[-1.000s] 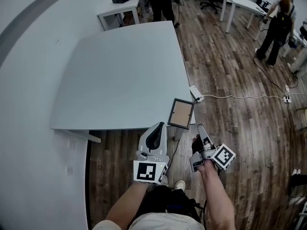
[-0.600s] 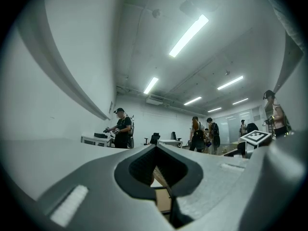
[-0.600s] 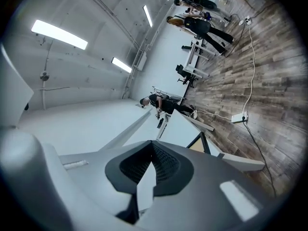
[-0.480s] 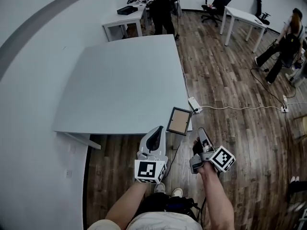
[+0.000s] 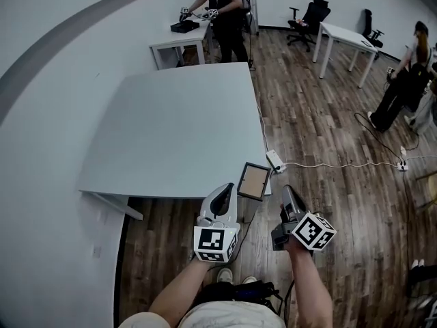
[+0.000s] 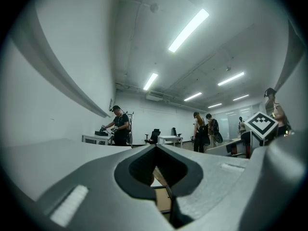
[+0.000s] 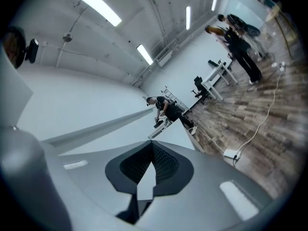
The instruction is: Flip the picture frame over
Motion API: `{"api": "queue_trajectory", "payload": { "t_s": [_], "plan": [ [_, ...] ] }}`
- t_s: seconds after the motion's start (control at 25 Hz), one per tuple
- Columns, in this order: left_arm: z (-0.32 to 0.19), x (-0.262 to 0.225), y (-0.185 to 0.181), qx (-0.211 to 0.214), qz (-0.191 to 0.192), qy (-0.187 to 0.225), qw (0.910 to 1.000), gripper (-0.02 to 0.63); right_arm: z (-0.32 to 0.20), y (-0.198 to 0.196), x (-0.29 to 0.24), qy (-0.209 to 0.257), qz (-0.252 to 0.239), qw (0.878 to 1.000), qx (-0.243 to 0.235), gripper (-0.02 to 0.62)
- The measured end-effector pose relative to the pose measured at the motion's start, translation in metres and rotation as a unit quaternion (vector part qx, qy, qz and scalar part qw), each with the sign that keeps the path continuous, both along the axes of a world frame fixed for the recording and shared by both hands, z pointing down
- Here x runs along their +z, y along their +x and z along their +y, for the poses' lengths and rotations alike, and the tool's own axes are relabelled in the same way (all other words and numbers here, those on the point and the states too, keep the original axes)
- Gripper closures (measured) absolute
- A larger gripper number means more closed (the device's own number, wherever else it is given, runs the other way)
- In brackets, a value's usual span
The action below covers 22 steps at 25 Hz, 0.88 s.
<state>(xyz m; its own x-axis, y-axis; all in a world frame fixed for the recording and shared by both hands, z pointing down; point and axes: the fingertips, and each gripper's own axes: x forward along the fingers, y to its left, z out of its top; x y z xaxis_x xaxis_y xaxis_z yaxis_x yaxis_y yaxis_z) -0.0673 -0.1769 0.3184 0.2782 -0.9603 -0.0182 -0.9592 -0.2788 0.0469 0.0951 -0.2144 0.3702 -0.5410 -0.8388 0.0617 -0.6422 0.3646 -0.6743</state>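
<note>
Nearby, picture frame [image 5: 254, 181] at table [image 5: 171, 128] corner, power strip [image 5: 275, 160] just beyond.

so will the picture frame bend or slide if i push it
Probably stiff: the picture frame shows a dark border round a flat brown panel. It lies flat at the table corner, so a push may slide it off.

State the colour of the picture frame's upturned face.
Picture frame: tan, dark border; clearest in head view.

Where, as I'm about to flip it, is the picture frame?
Head view: the picture frame lies on the table's near-right corner, beyond the left gripper.
</note>
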Motion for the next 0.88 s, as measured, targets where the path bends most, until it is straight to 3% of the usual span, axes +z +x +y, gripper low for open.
{"api": "queue_trajectory", "payload": {
  "t_s": [0.2,0.52,0.68,0.88],
  "plan": [
    [0.001,-0.005,0.001,-0.001,0.001,-0.002,1.0000,0.606,0.001,0.009,-0.011,0.047,0.138,0.989,0.024,0.575],
    [0.002,-0.002,0.007,0.005,-0.009,-0.012,0.9999,0.606,0.008,0.016,-0.022,0.102,0.294,0.948,0.061,0.575],
    [0.003,-0.005,0.013,0.010,-0.010,-0.007,0.9999,0.606,0.017,0.016,-0.034,0.136,0.331,0.931,0.070,0.575],
    [0.003,-0.004,0.018,0.017,-0.010,-0.006,0.9998,0.606,0.022,0.012,-0.036,0.143,0.337,0.928,0.067,0.575]
  ]
}}
